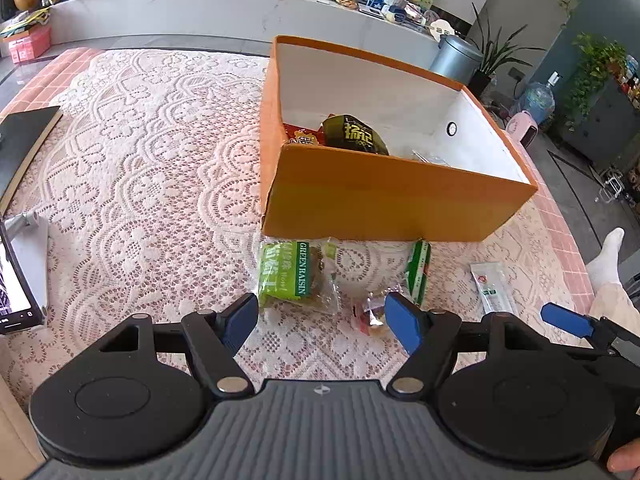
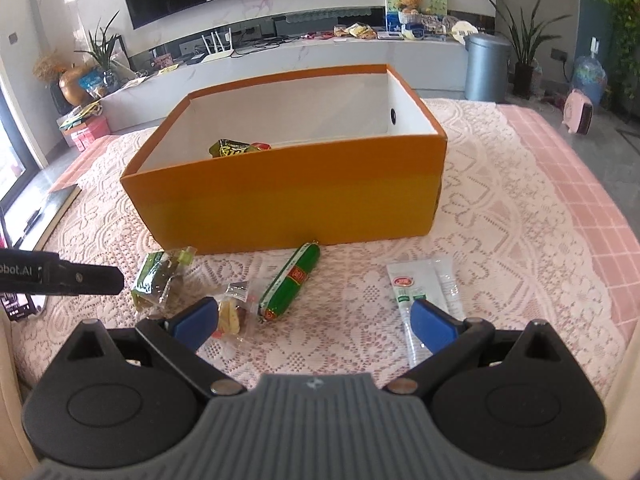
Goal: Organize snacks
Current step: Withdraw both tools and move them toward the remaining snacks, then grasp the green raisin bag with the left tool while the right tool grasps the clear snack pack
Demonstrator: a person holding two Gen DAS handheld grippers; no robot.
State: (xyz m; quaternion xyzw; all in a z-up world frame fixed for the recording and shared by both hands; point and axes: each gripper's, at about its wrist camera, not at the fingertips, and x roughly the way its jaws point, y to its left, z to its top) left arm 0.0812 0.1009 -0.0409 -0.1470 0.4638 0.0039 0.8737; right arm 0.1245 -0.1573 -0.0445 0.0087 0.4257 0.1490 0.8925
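Note:
An orange box (image 1: 384, 196) (image 2: 288, 204) stands on the lace cloth and holds a dark green packet (image 1: 354, 134) (image 2: 232, 147) and a red one (image 1: 302, 136). In front of it lie a green raisin pack (image 1: 294, 278) (image 2: 160, 278), a small clear-wrapped snack (image 1: 370, 314) (image 2: 232, 312), a green sausage (image 1: 418, 272) (image 2: 292, 280) and a white sachet (image 1: 494, 288) (image 2: 424, 292). My left gripper (image 1: 322, 326) is open just short of the raisin pack. Over the cloth between the small snack and the sachet, my right gripper (image 2: 316, 322) is open and empty.
A phone on a stand (image 1: 16, 276) and a dark book (image 1: 24, 136) sit at the table's left. A person's leg in a white sock (image 1: 608, 264) is off the right edge. A long white counter (image 2: 300, 56) and a grey bin (image 2: 486, 66) stand behind.

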